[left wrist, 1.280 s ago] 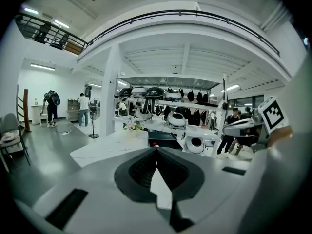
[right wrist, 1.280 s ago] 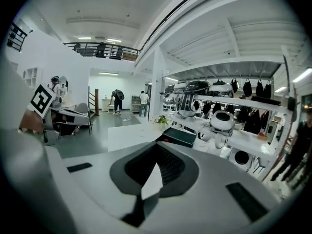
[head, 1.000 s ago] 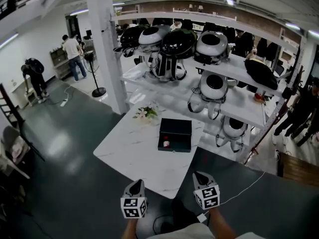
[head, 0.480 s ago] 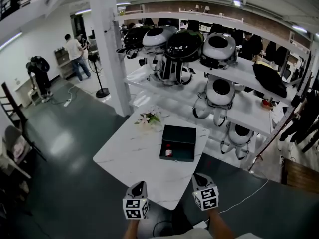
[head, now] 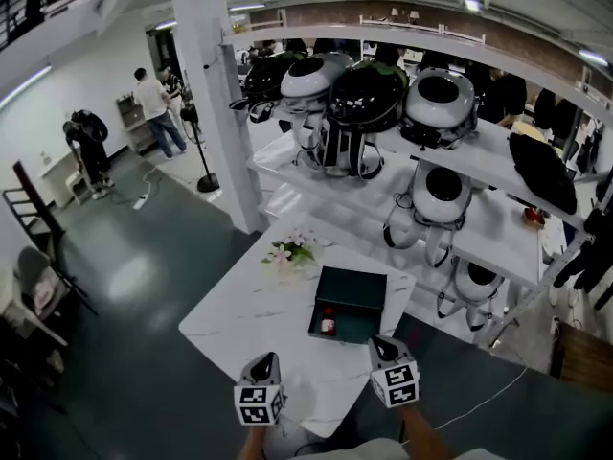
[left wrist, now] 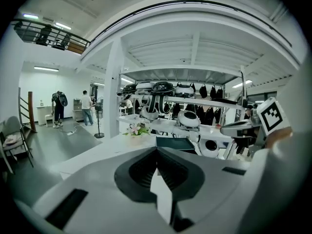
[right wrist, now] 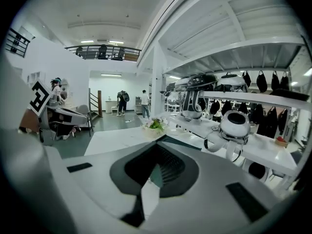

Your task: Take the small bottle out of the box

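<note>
A dark open box [head: 351, 301] lies on the white marble table [head: 249, 310], near its right edge. Inside the box's front left part stands the small bottle [head: 329, 321], pale with a red top. Both grippers hover over the table's near edge, short of the box. My left gripper [head: 269, 358] is shut and empty, left of the box. My right gripper [head: 380, 343] is shut and empty, just in front of the box's near right corner. The left gripper view shows the box [left wrist: 178, 143] ahead past the closed jaws. The bottle is hidden in both gripper views.
A small bunch of flowers [head: 291, 251] sits at the table's far edge. Behind the table run white shelves [head: 498, 228] with round black and white machines. A white pillar [head: 222, 94] rises at the back left. People [head: 153, 103] stand far left; a chair [head: 34, 286] is at the left.
The view has drawn nearer to the table: the box and bottle sit lower and larger in the head view, and both grippers now reach over the table's near edge.
</note>
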### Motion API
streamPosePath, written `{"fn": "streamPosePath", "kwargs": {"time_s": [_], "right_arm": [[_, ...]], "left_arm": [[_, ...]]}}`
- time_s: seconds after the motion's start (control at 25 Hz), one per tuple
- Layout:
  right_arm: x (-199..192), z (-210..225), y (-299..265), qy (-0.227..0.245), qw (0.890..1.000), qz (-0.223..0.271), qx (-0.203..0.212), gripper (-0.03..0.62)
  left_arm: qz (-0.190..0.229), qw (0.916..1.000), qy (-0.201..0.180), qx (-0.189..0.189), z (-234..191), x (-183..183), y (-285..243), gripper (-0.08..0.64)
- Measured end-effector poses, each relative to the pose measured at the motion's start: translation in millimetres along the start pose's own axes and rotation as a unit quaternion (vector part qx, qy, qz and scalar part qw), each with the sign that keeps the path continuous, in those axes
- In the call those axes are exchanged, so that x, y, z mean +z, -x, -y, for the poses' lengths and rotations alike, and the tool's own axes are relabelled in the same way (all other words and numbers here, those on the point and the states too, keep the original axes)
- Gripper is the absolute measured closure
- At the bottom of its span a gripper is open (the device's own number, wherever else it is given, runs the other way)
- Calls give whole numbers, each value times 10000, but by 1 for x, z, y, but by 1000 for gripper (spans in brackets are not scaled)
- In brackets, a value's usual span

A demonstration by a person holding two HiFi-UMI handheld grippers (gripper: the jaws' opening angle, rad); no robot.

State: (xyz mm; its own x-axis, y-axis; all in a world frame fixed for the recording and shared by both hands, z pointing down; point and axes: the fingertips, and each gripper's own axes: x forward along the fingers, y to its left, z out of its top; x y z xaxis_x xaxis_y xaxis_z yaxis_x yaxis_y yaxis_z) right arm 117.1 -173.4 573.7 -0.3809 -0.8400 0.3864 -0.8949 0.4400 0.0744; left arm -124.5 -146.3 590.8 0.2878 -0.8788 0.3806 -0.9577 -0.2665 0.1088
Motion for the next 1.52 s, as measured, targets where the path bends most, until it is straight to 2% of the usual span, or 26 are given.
{"fn": "streamPosePath", "kwargs": {"time_s": [0.24, 0.48, 0.68, 0.96, 1.16, 1.52], "right_arm": [[15, 35, -50, 103, 9996, 52, 258, 572], [15, 51, -84, 259, 9982, 24, 539, 571], [9, 57, -95, 381, 9981, -9, 493, 571], [12, 38, -106, 387, 9961, 66, 792, 571], [3, 30, -115, 403, 9962, -28, 776, 571], [-18, 11, -130, 225, 9971, -490, 535, 571]], "left_arm": [[48, 9994, 65, 329, -9, 23, -38, 541], [-81, 9983, 147, 556, -11, 22, -62, 541], [-147, 9978, 96, 634, -9, 25, -73, 541], [-193, 9970, 115, 737, -19, 23, -71, 541], [-249, 9973, 101, 679, -25, 12, -79, 541], [-328, 9991, 170, 229, -42, 7, -107, 541]]}}
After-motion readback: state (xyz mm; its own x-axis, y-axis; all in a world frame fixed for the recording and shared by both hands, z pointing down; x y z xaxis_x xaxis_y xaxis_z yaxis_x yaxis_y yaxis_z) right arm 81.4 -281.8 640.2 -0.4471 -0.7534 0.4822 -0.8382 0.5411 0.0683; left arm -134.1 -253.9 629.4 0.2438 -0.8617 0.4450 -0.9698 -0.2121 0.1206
